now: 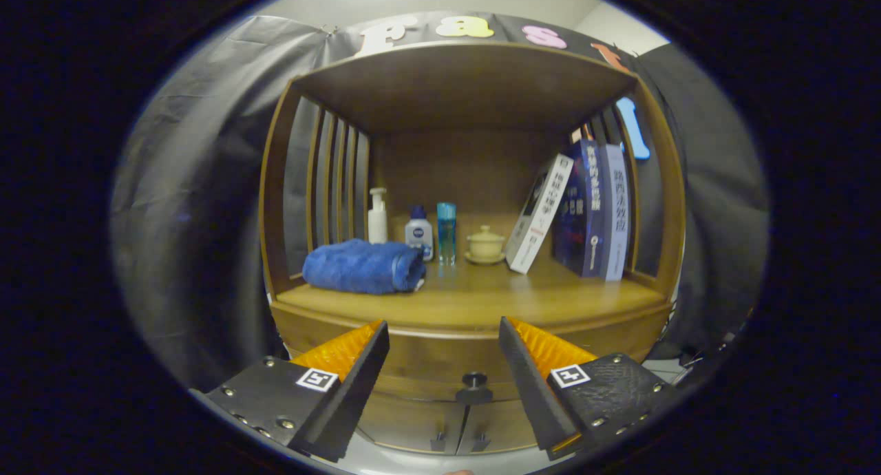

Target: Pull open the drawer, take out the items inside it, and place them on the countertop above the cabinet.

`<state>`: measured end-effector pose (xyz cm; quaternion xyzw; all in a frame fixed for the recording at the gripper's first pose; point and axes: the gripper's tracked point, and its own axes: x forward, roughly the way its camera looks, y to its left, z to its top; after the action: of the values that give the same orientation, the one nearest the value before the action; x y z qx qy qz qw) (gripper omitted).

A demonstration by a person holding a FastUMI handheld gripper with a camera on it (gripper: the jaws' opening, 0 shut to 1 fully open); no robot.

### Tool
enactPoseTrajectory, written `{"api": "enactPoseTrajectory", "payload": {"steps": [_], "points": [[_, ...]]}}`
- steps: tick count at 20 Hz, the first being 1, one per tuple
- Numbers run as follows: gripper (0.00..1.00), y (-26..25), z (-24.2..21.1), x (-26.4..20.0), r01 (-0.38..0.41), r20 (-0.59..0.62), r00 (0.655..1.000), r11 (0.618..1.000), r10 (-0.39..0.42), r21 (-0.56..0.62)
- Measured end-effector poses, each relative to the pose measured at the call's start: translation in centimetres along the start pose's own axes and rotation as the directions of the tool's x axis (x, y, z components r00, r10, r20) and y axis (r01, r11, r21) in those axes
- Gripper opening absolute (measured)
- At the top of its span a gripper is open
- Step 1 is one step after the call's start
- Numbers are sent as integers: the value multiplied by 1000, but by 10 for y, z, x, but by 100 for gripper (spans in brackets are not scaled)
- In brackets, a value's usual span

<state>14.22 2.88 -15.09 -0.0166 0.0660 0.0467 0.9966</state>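
Note:
A wooden cabinet stands ahead, its countertop (pixel 482 299) forming the floor of an open shelf. Below the countertop's front edge runs the drawer front (pixel 440 365), which looks closed, with a round dark knob (pixel 474 381) at its middle. My gripper (pixel 444 330) is open, with nothing between its fingers. The knob sits just beyond and between the fingertips, a little lower than them. What lies inside the drawer is hidden.
On the countertop lie a folded blue towel (pixel 365 266), a white pump bottle (pixel 377 217), a small white bottle (pixel 418 233), a blue bottle (pixel 446 233), a lidded yellow cup (pixel 485 244) and leaning books (pixel 585 210). Two lower doors with small handles (pixel 458 440) sit below the drawer.

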Motion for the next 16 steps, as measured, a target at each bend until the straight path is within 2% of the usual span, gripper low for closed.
{"api": "enactPoseTrajectory", "payload": {"steps": [3, 12, 16], "points": [[97, -12, -20, 8, 56, -48, 997, 998, -55, 32], [97, -43, -77, 33, 90, -177, 980, 996, -88, -1], [74, -44, -97, 43, 96, -228, 970, 994, -80, 57]]}}
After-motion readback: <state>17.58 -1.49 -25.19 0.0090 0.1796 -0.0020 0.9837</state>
